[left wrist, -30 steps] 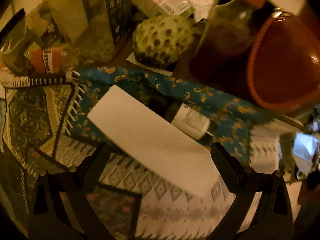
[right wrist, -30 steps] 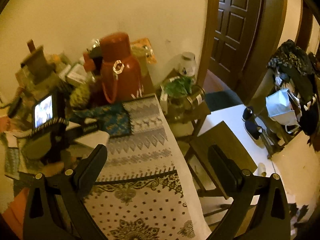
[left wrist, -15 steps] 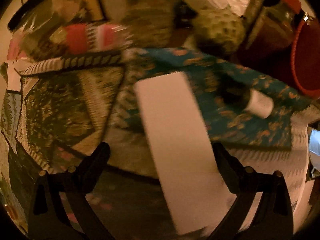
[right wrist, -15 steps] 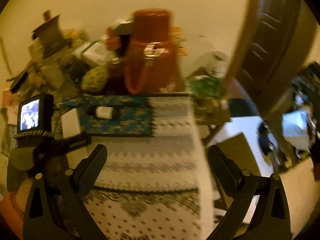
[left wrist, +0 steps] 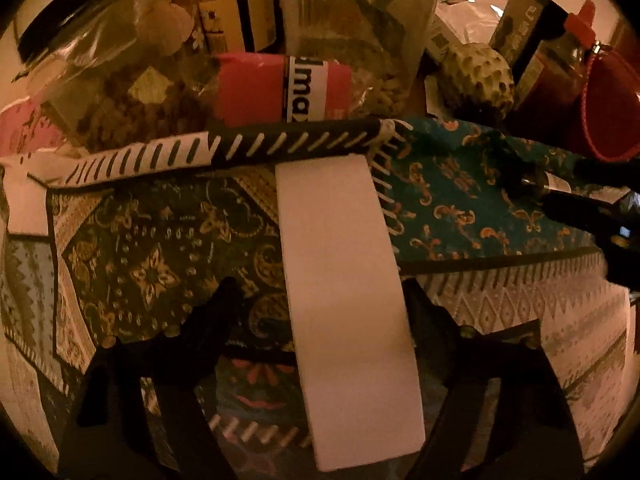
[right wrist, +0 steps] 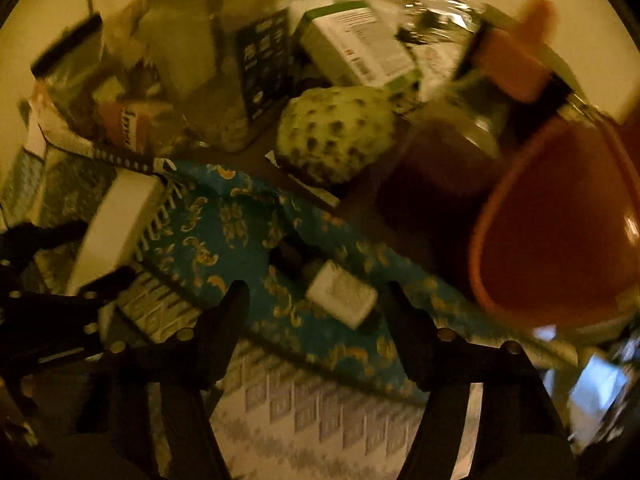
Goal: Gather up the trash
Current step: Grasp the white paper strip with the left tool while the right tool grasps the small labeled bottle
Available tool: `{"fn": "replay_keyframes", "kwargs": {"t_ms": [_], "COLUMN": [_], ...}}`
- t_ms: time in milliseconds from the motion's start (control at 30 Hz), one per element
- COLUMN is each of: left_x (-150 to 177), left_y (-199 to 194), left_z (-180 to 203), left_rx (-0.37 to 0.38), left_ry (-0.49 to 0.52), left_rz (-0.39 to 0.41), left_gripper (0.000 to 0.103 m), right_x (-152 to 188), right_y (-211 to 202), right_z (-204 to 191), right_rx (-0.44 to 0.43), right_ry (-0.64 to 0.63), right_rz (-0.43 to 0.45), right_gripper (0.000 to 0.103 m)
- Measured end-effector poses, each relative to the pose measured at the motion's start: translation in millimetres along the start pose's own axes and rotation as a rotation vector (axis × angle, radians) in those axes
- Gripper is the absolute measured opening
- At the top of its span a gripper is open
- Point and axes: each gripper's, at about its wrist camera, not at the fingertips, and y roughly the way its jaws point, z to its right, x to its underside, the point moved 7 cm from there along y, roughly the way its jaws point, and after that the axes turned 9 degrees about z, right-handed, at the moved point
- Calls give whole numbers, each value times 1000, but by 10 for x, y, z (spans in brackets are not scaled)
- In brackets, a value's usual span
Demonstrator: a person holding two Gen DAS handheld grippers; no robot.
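White paper strip point(left wrist: 344, 296): lies flat on the patterned cloth point(left wrist: 152, 248), running forward between the left gripper's fingers.
Left gripper point(left wrist: 320, 300): spread wide, gripping nothing.
Small bottle point(right wrist: 340, 294): on the teal cloth point(right wrist: 224, 240), just ahead between the right gripper's fingers.
Right gripper point(right wrist: 316, 300): spread wide, empty.
Green bumpy fruit point(right wrist: 336, 132): farther ahead.

Surface point(left wrist: 560, 320): covered in patterned cloths.
Teal cloth point(left wrist: 460, 200): spread over it.
White box point(left wrist: 344, 288): at the teal cloth's left edge.
Small bottle point(right wrist: 340, 294): lying on the teal cloth.
Custard apple point(right wrist: 336, 132): behind the teal cloth.
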Motion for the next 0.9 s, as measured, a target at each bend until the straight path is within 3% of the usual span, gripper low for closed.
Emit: {"fn": "replay_keyframes", "kwargs": {"t_ms": [133,233,367,467,667,900], "left_x": [-31,-86,-255,-269,-245,-318], "left_y": [36,40,54,78,30,-628], "left_z": [-42,17,173,188,457,713], "left_rx": [7,14,42,62,115,150], "left_ry": [8,17,69,89,106,130], "left_rz": [24,34,34,28,-12,85], "left_gripper": [79,72,54,51,51,51], "right_x": [30,65,106,154,381,556], "right_y": [199,254,255,210,-28,-745], "right_z": [-58,-83,-46,-102,-197,-69], "right_rx": [13,-11,-83,-88,-103,-90], "right_ry": [-26,-9,78,94,194,307], "right_rz": [-72,-93,-115,-115,-78,34], "right_gripper": [59,57,31,27,26,26]}}
